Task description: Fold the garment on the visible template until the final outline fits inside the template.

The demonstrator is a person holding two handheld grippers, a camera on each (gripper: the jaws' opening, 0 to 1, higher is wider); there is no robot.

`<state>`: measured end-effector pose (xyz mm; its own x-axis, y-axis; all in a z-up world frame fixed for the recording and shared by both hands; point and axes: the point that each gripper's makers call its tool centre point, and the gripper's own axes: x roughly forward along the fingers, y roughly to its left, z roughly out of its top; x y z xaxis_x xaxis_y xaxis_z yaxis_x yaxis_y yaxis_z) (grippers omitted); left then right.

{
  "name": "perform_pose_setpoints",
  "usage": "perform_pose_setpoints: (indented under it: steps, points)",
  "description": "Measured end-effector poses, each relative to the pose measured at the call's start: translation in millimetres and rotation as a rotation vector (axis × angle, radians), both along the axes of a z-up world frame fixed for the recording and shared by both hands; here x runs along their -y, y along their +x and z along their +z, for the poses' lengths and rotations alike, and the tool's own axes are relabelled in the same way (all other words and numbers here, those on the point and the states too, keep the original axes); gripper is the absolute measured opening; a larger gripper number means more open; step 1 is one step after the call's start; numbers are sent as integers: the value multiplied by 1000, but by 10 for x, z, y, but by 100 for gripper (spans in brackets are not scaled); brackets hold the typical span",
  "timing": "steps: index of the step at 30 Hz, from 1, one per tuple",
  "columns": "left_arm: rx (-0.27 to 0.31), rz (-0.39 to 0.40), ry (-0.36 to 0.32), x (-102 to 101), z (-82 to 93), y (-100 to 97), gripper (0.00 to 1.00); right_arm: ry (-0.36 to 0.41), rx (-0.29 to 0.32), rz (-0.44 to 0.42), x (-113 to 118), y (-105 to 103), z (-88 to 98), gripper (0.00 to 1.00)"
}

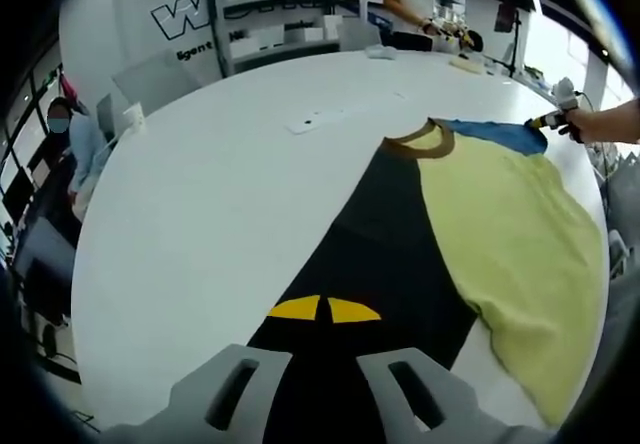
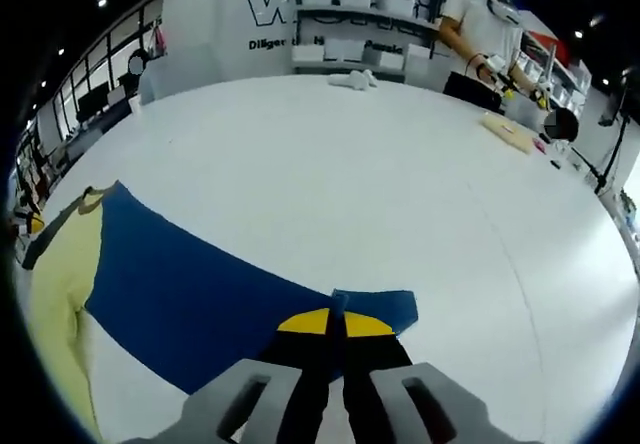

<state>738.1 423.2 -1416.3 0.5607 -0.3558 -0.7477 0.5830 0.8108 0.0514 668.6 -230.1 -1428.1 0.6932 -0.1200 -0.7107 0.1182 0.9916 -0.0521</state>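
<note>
Left hand-held gripper (image 1: 323, 364): jaws closed on dark hem of garment (image 1: 500, 234). Right hand-held gripper (image 2: 335, 369): clenched on blue sleeve (image 2: 200, 314) tip. Garment spread flat toward right edge of desk (image 1: 220, 194), neckline (image 1: 420, 142) far end. Advisable: lift both grips level, carry fold across evenly, avoid dragging cloth. Template outline: cannot tell. Cloth soft, matte knit; yellow-green body, black panel (image 1: 385, 254), brown ribbed collar band. Desk white, smooth, round-edged. Beyond: shelving (image 2: 360, 14) with bins.
</note>
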Motion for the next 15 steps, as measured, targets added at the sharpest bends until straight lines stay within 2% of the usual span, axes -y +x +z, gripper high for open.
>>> perform_pose_setpoints:
  steps: [6,9,15]
  points:
    - [0,6,-2,-20,-6,2,3,10,40,-59,37,-164,105,0]
    - [0,9,-2,-23,-7,3,3,31,83,-137,113,-257,142,0]
    - [3,14,-4,-10,2,0,3,38,126,-244,207,-470,178,0]
